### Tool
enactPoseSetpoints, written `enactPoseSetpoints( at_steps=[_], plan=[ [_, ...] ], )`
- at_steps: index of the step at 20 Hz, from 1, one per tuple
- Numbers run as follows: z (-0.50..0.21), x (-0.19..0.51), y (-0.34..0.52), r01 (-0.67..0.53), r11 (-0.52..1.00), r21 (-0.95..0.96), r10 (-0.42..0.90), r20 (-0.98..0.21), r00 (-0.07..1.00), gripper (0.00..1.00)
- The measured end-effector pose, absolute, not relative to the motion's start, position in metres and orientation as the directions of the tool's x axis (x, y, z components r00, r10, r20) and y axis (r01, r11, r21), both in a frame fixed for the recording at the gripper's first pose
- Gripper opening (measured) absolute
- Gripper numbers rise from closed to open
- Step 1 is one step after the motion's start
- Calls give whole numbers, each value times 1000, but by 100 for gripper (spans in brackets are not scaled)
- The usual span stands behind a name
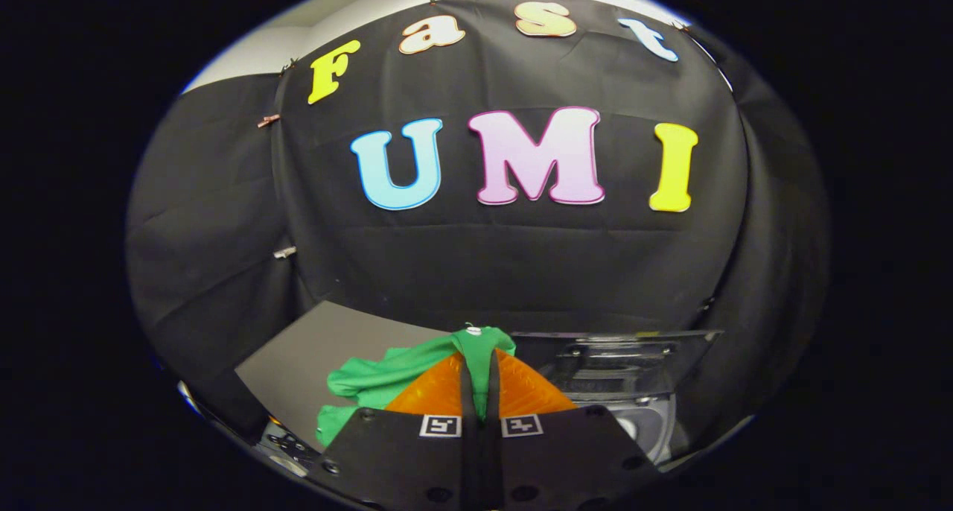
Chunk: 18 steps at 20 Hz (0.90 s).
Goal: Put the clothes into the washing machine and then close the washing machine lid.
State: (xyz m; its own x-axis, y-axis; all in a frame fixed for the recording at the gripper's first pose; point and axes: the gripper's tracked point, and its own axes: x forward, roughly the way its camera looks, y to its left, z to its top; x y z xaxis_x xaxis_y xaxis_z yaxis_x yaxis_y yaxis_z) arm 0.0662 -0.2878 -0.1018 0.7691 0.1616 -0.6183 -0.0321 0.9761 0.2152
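My gripper [480, 358] is shut on a green garment [387, 381], pinching a fold of it between both fingers. The cloth bunches over the fingertips and hangs down to the left of the fingers, lifted off the surface below. To the right of and beyond the fingers stands the washing machine [640, 421], with its clear lid [618, 358] raised upright behind the opening. Part of the pale drum opening shows low beside the right finger.
A dark flat tabletop [320, 347] stretches to the left behind the hanging garment. The black cloth wall closes off the back and both sides. A few small dark items lie at the table's near left edge [287, 444].
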Motion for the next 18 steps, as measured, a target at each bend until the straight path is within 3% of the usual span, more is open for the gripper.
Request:
enactPoseSetpoints(
  at_steps=[8, 18],
  plan=[
    [-151, 62, -388, 61, 973, 221, 106, -669, 736, 5],
    [-237, 44, -424, 1, 976, 217, 161, -729, 665, 5]
  ],
)
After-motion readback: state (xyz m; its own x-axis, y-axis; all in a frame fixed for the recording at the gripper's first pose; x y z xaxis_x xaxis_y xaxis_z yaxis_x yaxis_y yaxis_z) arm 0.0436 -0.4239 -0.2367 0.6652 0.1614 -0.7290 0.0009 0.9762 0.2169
